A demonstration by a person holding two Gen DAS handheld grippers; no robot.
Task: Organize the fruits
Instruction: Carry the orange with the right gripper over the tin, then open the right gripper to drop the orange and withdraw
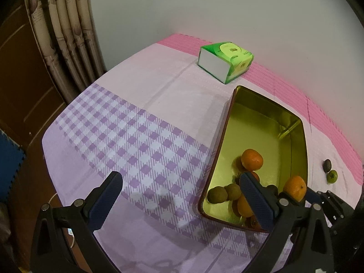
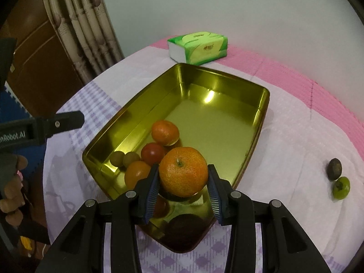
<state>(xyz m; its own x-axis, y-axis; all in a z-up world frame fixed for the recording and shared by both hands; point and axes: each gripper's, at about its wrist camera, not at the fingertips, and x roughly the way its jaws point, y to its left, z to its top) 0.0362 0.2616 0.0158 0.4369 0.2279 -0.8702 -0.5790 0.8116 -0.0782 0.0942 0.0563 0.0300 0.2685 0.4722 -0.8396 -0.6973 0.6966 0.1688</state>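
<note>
My right gripper (image 2: 183,173) is shut on a large orange (image 2: 183,174), held just above the near end of a gold metal tray (image 2: 227,74). In the tray lie another orange (image 2: 165,132), a red round fruit (image 2: 152,152), two small green-brown fruits (image 2: 124,158) and a third orange (image 2: 136,173). On the cloth to the right sit a dark fruit (image 2: 334,168) and a green fruit (image 2: 340,187). My left gripper (image 1: 180,182) stands open over the checked cloth, left of the tray (image 1: 257,134), with nothing between its fingers. The held orange (image 1: 294,187) also shows there.
A green tissue pack (image 2: 198,47) lies behind the tray near the wall. The table wears a lilac checked cloth (image 1: 136,136) with a pink band at the back. Curtains (image 1: 68,34) and a wooden door stand beyond the table's left edge.
</note>
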